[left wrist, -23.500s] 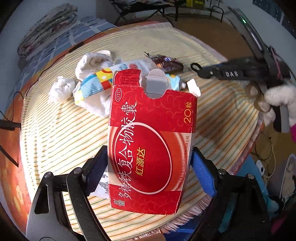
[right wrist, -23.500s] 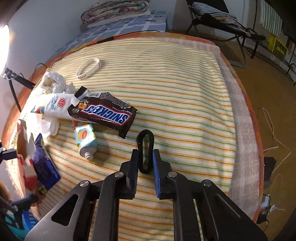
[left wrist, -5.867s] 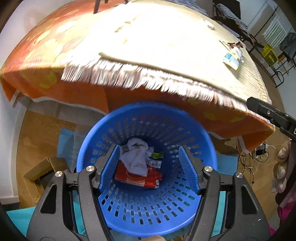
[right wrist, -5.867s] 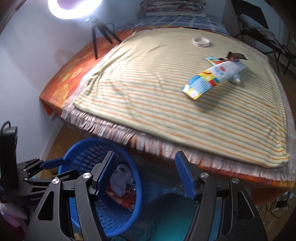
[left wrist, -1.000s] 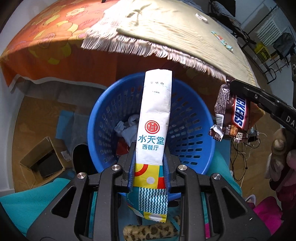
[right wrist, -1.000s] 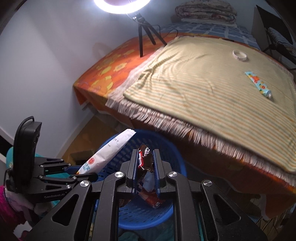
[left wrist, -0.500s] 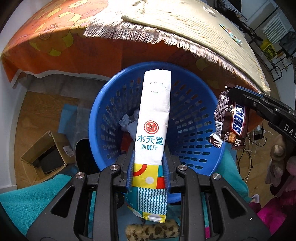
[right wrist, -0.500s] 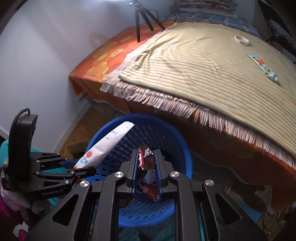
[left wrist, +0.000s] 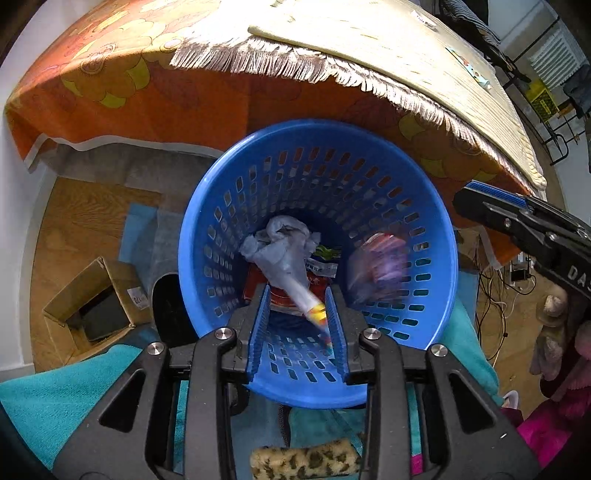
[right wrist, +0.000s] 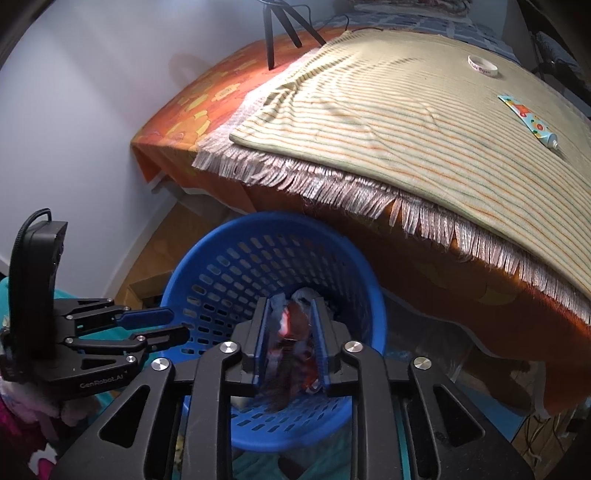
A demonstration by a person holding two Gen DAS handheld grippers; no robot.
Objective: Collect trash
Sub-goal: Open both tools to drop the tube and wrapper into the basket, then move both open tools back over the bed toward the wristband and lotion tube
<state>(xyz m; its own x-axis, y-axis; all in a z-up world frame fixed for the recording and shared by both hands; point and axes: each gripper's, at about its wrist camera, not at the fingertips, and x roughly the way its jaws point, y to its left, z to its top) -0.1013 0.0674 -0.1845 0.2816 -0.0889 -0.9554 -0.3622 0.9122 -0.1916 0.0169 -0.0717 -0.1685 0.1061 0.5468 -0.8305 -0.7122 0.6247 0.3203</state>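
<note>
A blue perforated basket point(left wrist: 436, 206) stands on the floor below the bed edge; it also shows in the right wrist view point(right wrist: 207, 273). My left gripper point(left wrist: 297, 332) is open above it, and the white wet-wipe packet point(left wrist: 295, 284) is falling, blurred, between its fingers into the basket. My right gripper point(right wrist: 288, 347) is open too, and the Snickers wrapper point(left wrist: 380, 266) drops blurred inside the basket; in the right wrist view the wrapper point(right wrist: 291, 332) is between the fingers. Crumpled tissue point(left wrist: 284, 236) and a red box point(left wrist: 255, 284) lie at the bottom.
The bed carries a striped fringed blanket point(right wrist: 388, 122) with a small tube point(right wrist: 528, 122) and a white wristband point(right wrist: 482, 68) on it. An open cardboard box point(left wrist: 96, 299) sits on the wooden floor left of the basket. A tripod point(right wrist: 280, 26) stands by the wall.
Both grippers have opened. The wet-wipe packet left the left gripper and the Snickers wrapper left the right gripper; both are dropping into the basket.
</note>
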